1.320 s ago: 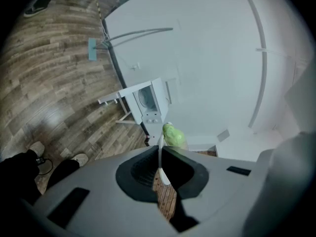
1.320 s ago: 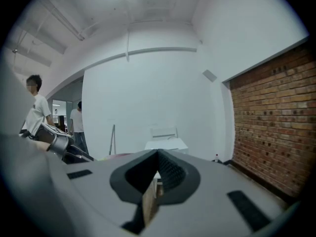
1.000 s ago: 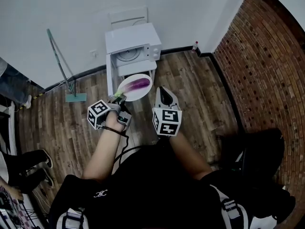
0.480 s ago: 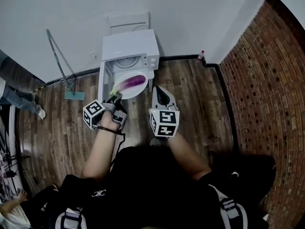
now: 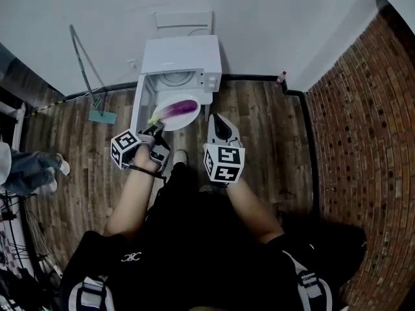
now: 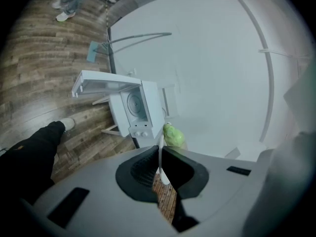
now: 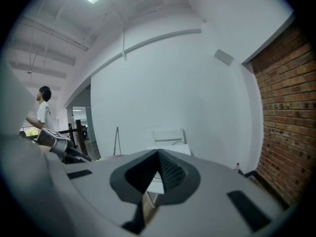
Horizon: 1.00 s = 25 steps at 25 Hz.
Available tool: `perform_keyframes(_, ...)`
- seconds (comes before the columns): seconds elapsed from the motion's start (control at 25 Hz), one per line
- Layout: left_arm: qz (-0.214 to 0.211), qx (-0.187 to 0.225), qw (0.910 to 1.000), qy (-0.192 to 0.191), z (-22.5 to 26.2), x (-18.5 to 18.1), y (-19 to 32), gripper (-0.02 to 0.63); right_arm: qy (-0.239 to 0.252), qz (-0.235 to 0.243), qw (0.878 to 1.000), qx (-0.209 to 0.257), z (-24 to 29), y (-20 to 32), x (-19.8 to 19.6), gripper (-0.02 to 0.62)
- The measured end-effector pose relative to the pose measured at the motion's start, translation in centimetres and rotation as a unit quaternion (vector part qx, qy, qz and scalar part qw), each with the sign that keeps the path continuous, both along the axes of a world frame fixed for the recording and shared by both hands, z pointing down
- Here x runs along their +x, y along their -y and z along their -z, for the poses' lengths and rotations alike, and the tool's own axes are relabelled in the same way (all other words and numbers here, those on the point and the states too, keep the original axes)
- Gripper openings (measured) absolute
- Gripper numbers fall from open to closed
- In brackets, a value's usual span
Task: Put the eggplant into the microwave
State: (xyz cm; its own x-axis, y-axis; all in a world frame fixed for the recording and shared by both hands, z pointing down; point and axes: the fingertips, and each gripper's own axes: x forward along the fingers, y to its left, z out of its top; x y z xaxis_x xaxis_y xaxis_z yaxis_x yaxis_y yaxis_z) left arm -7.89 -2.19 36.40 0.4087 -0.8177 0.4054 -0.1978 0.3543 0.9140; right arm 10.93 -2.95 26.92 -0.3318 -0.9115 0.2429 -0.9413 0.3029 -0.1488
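The purple eggplant (image 5: pixel 177 109) with a green stem (image 6: pixel 174 135) lies on a white plate (image 5: pixel 185 120). My left gripper (image 5: pixel 155 130) is shut on the plate's near rim, whose thin white edge shows between the jaws (image 6: pixel 160 152). It holds the plate level just in front of the white microwave (image 5: pixel 182 56). The microwave's door (image 5: pixel 138 102) is swung open to the left, and its round turntable (image 5: pixel 175 79) shows inside. My right gripper (image 5: pixel 220 126) hovers to the right of the plate, its jaws (image 7: pixel 158 154) shut with nothing between them.
A mop (image 5: pixel 89 81) leans on the white wall left of the microwave. A small bottle (image 5: pixel 281 79) stands in the corner by the brick wall (image 5: pixel 363 122). A person's legs (image 5: pixel 29 172) show at the far left on the wooden floor.
Both grippers and the plate have come closer to the microwave. The plate now sits right at its open front. The left grip on the plate is unchanged.
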Motion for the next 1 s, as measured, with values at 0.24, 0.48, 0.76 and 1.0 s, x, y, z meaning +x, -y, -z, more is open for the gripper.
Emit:
perform_keyframes(0.24,0.004,0.006,1.0,-0.005,-0.9,-0.2,1.7,0.02,-0.009,0.013,1.0,0.003,-0.4,1.8,-0.5,0.009)
perform_keyframes(0.48,0.011,0.007,0.9998,-0.017,-1.5,-0.7,6.8,0.02,-0.026,0.023,0.999,0.007,0.0,7.1,-1.2,0.009)
perform_keyframes(0.76,0.009,-0.002,0.9998,-0.019,-3.2,-1.9,11.0,0.02,-0.036,0.05,0.998,0.007,0.1,13.4,-3.9,0.009)
perform_keyframes(1.0,-0.001,-0.008,0.9999,-0.014,-4.4,-3.3,14.3,0.02,-0.045,0.064,0.997,0.0,-0.3,18.6,-6.6,0.009)
